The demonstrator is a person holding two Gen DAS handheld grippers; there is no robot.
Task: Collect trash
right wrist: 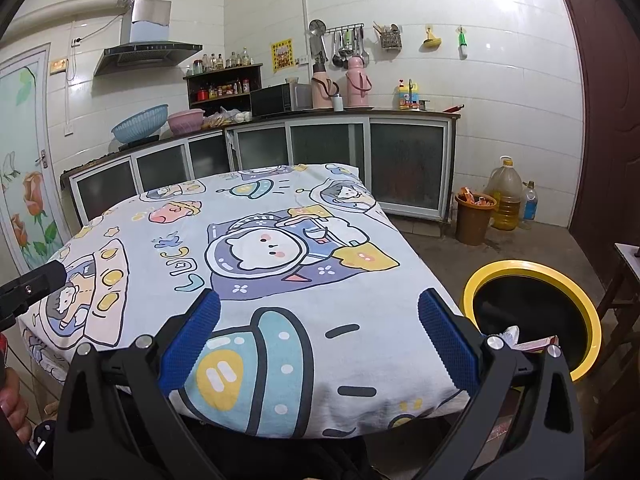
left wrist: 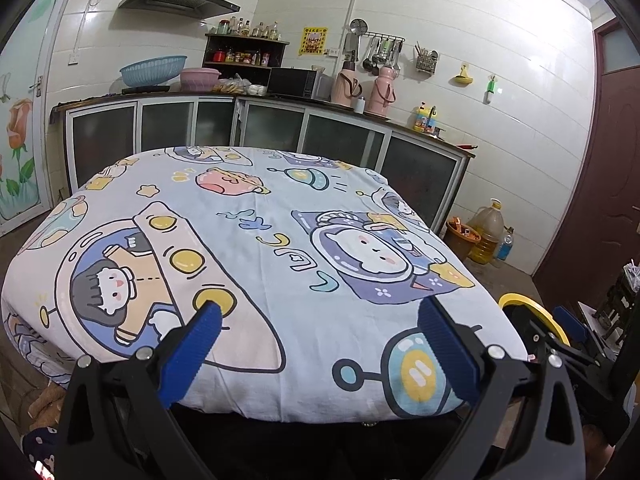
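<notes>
Both views look across a desk covered by a pale blue cartoon-print cloth (right wrist: 256, 240). No loose trash shows anywhere on the cloth in either view.

Left tongs (left wrist: 320, 320): blue ribbed pads spread wide, nothing between them, hovering over the near edge of the desk at lower centre of the frame. Right tongs (right wrist: 320, 316): likewise released and empty, lower centre of the right wrist view.

Black bin with a yellow rim (right wrist: 532, 312) stands on the floor just beside the desk's right edge, lower right of the frame. Inside it, white crumpled scraps and a red-edged wrapper (right wrist: 528, 342) are partly visible behind the right tong arm. In the left wrist view only an arc of the yellow rim shows at lower right, behind the other gripper.

Judgement: collection looks finished or nearly so, since the trash seen lies in the bin and the desk top shows none. The next move calls for a sweep of the desk edges and the floor for missed pieces; the hidden far side cannot be checked from here.
</notes>
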